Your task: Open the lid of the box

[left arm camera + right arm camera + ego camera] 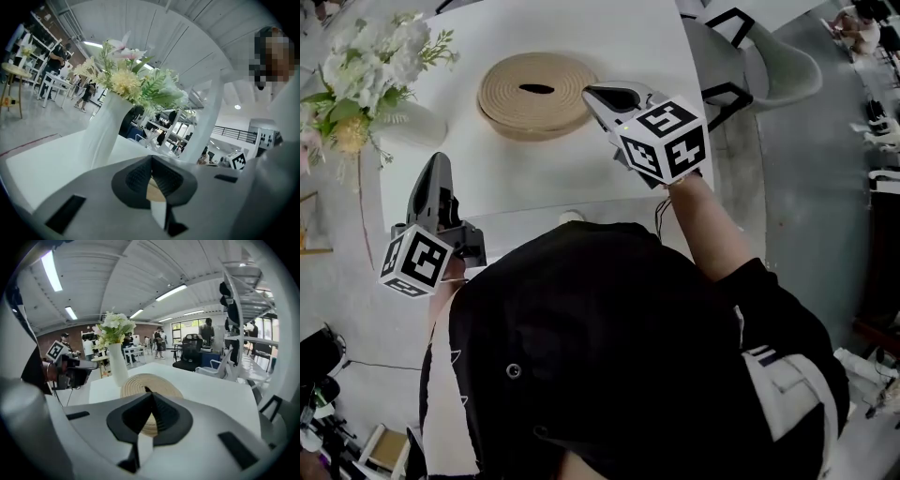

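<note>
A round tan woven box (pixel 530 94) lies flat on the white table (pixel 581 178), with a dark slot-like handle (pixel 536 90) in the middle of its lid. My right gripper (pixel 587 92) is shut and empty, its tip at the box's right rim. In the right gripper view the box (pixel 161 383) lies just beyond the shut right gripper (pixel 151 395). My left gripper (pixel 439 161) hovers at the table's left edge, apart from the box. In its own view the left gripper (pixel 151 159) has its jaws meeting at the tip with nothing between them.
A white vase (pixel 417 124) with pale flowers (pixel 370 70) stands left of the box and fills the left gripper view (pixel 105 131). A grey chair (pixel 787 66) stands beyond the table's right edge. People and furniture are far off in the room.
</note>
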`<action>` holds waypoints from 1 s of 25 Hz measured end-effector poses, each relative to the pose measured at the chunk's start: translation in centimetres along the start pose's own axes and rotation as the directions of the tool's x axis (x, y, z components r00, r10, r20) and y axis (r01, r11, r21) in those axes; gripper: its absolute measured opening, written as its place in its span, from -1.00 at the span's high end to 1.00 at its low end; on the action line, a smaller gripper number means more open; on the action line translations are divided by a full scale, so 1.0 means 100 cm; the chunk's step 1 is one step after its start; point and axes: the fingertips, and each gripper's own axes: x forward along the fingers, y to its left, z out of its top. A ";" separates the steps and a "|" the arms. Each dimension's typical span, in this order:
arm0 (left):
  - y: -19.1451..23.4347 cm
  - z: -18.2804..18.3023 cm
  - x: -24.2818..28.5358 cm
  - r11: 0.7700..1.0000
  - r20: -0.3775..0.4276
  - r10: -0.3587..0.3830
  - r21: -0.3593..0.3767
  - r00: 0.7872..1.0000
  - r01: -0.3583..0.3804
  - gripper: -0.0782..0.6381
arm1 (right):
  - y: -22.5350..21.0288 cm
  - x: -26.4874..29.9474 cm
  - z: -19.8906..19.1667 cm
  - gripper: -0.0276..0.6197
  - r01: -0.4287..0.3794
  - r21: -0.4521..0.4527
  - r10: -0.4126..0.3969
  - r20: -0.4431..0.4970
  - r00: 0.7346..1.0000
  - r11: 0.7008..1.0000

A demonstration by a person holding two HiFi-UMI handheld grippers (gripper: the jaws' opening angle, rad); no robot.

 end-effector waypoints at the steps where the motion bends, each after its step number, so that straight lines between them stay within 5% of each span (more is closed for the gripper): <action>1: 0.002 0.002 -0.001 1.000 0.002 0.006 0.001 1.000 -0.006 0.75 | 0.003 0.001 0.002 0.90 -0.022 -0.026 0.022 -0.004 1.000 0.999; 9: 0.014 0.007 -0.010 0.999 0.004 0.043 -0.009 0.999 -0.043 0.75 | 0.034 0.013 -0.006 0.90 -0.200 -0.196 0.180 -0.118 0.977 0.960; 15: 0.023 0.013 -0.017 0.998 0.015 0.063 -0.014 0.998 -0.063 0.75 | 0.051 0.020 -0.013 0.89 -0.304 -0.215 0.265 -0.194 0.945 0.928; 25: 0.037 0.014 -0.030 0.995 0.033 0.097 -0.035 0.995 -0.096 0.75 | 0.063 0.031 -0.033 0.54 -0.386 -0.235 0.305 -0.317 0.898 0.892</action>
